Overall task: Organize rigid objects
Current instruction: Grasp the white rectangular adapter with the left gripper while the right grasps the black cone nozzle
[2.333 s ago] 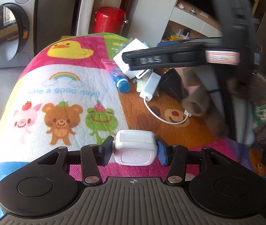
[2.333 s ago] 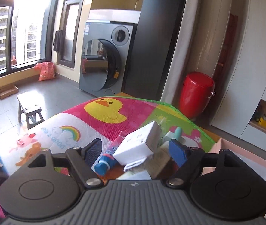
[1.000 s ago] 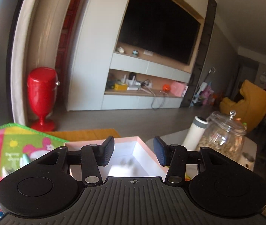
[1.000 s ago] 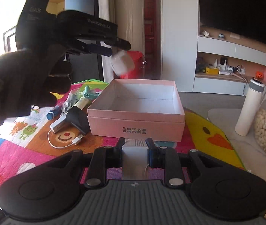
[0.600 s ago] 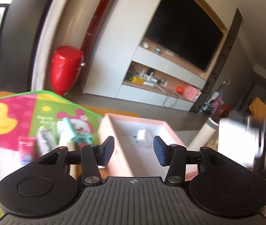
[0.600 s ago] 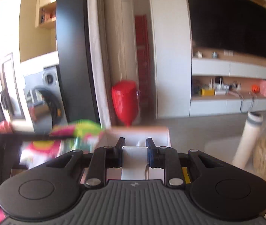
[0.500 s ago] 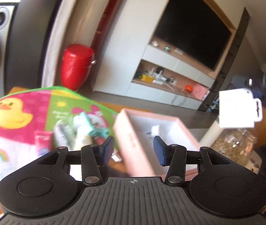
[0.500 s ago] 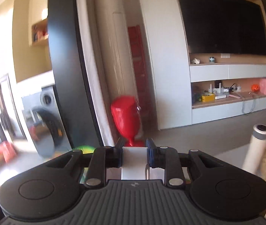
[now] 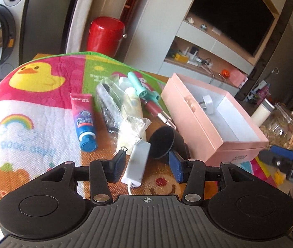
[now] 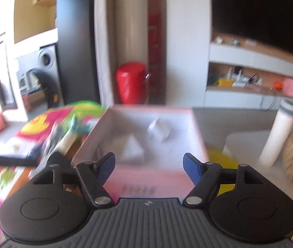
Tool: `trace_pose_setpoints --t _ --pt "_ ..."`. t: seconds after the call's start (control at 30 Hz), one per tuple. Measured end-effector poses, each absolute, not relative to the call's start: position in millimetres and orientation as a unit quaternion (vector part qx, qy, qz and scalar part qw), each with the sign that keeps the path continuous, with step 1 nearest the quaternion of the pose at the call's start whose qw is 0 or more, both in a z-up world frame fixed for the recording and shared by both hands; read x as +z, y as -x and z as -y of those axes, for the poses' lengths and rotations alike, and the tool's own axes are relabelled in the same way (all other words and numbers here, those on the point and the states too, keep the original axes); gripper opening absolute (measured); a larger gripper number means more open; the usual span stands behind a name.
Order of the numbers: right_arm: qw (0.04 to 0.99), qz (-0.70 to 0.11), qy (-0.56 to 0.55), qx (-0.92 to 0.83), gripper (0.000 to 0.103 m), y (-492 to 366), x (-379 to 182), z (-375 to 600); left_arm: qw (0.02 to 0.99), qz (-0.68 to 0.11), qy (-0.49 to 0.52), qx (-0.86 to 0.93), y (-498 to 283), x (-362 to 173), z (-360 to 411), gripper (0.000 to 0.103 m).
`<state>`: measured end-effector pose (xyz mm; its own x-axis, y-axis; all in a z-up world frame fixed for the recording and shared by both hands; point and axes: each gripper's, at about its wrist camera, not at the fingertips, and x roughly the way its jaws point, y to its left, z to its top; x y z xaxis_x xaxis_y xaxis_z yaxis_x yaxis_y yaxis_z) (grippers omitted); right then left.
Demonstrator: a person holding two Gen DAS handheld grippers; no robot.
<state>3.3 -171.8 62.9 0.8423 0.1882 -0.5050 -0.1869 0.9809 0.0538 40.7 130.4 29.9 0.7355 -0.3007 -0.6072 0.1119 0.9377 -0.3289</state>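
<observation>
Half a second ago my right gripper (image 10: pixel 148 164) was clamped on a white block; now its jaws stand wide apart with nothing between them, and two pale, blurred white pieces (image 10: pixel 159 131) lie inside the pink box (image 10: pixel 197 132). I read them as chargers, though the smear in the right wrist view hides their detail.

My left gripper (image 9: pixel 147 164) has swung down from the room toward the mat (image 9: pixel 32 107). Its jaws are apart too, empty, and hang over a white adapter (image 9: pixel 137 165) with a thin cable at its near end. It lies on the orange patch, between the two fingertips as I see it, though I cannot tell whether either pad touches it.

From the left wrist view the box sits open on the right side of the mat, a pale pink rectangle with a white interior, and a small white plug (image 9: pixel 207 103) rests against its far inner wall.

Left of the box is the loose pile: a pink and blue tube (image 9: pixel 83 119), a crinkled clear bag (image 9: pixel 115 107), a teal-handled tool (image 9: pixel 141 86), a dark red pen (image 9: pixel 154 109), and a black round cup-shaped piece (image 9: pixel 162 141) just beside the adapter.

A red bin (image 9: pixel 105 35) stands behind the mat, and a glass jar (image 9: pixel 280 127) is beyond the box.
</observation>
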Motion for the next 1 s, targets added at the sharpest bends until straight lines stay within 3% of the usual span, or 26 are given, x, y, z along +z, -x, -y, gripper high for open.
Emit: trace_pose_setpoints --t 0.23,0.33,0.37,0.63,0.83,0.87,1.0 --pt "0.946 -0.28 0.053 0.156 0.073 17 34 131 0.927 -0.355 0.039 -0.11 -49 13 -111 0.05" --pt "0.944 -0.237 0.142 0.18 0.073 27 39 101 0.93 -0.352 0.031 -0.103 -48 14 -116 0.027" --pt "0.941 -0.222 0.17 0.189 0.072 31 41 92 0.929 -0.353 0.037 -0.104 -47 14 -120 0.025" --pt "0.9 -0.217 0.292 0.24 0.062 7 41 13 0.927 -0.363 0.047 -0.079 -12 20 -156 0.025" --pt "0.879 -0.252 0.341 0.218 0.057 -32 24 -28 0.928 -0.36 0.08 -0.052 8 22 -185 0.025" --pt "0.876 -0.259 0.344 0.218 0.051 -37 22 -32 0.928 -0.359 0.085 -0.05 9 22 -188 0.025" --pt "0.873 -0.265 0.345 0.221 0.051 -37 22 -37 0.927 -0.356 0.103 -0.05 14 22 -198 0.025"
